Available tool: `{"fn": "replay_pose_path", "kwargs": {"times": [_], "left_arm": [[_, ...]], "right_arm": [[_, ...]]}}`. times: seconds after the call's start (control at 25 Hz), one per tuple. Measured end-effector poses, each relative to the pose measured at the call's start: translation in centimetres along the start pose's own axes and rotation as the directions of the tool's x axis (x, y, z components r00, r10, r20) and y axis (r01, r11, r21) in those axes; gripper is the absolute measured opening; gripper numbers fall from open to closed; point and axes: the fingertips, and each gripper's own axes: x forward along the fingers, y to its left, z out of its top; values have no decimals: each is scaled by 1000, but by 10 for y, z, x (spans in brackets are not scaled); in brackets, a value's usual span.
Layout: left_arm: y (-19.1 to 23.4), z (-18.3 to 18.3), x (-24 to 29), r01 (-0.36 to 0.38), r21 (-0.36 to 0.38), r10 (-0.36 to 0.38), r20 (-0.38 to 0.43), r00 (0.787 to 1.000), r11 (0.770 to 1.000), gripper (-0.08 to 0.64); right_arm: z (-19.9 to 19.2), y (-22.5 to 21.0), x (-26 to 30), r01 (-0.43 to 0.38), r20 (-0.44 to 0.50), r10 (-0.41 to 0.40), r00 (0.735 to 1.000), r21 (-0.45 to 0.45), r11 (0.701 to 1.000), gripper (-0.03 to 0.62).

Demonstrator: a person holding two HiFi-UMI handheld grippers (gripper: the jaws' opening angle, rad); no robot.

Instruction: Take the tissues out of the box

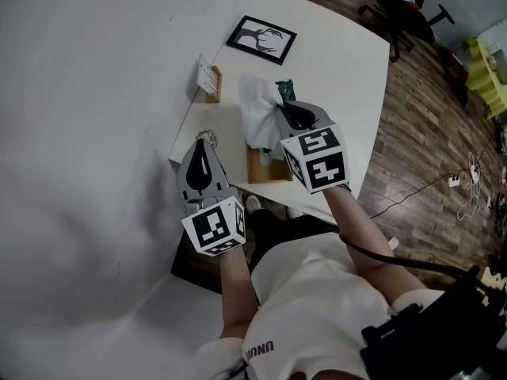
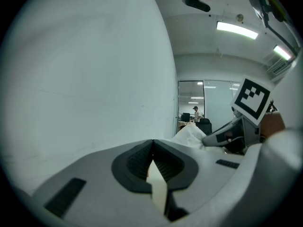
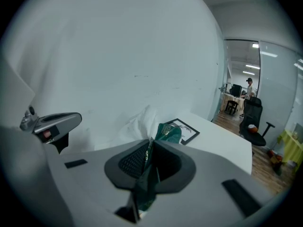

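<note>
I am looking down on a smooth white table [image 1: 348, 77] set against a plain white wall, with dark wood-plank flooring [image 1: 428, 133] to its right. Near the table's front edge is sitting the box [image 1: 254, 165], a shallow, open tray of pale wood with straight walls.

The tissues [image 1: 255, 113] are showing as a soft, crumpled white mass, creased and folded with an uneven outline. In the head view they are lying over the far end of the box; I cannot tell whether they are touching it. Just beside them is a green wrapper [image 1: 286, 92], dark and glossy, with fine gold print on its crinkled film.

My right gripper [image 1: 287, 105] is pinching that green wrapper: in the right gripper view its ribbed black pads are closing on the thin film, which is running down between them, with the tissues [image 3: 142, 122] billowing just beyond.

My left gripper [image 1: 201, 147] is hanging to the left of the box, apart from it, its grey jaws meeting at the tips. A pale cream sliver is showing low between them in the left gripper view; I cannot tell what it is.

Farther back a black-framed picture [image 1: 261, 38] is lying flat, and a small wooden card holder [image 1: 208, 77] is standing by the wall.
</note>
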Motion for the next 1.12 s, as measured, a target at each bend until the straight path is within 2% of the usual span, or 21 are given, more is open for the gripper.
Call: {"fn": "replay_pose_path", "kwargs": {"times": [1.12], "left_arm": [[-5, 3, 4, 9, 3, -9, -2, 1000, 1000, 12]], "right_arm": [[36, -12, -21, 34, 112, -33, 993, -12, 999, 43]]}}
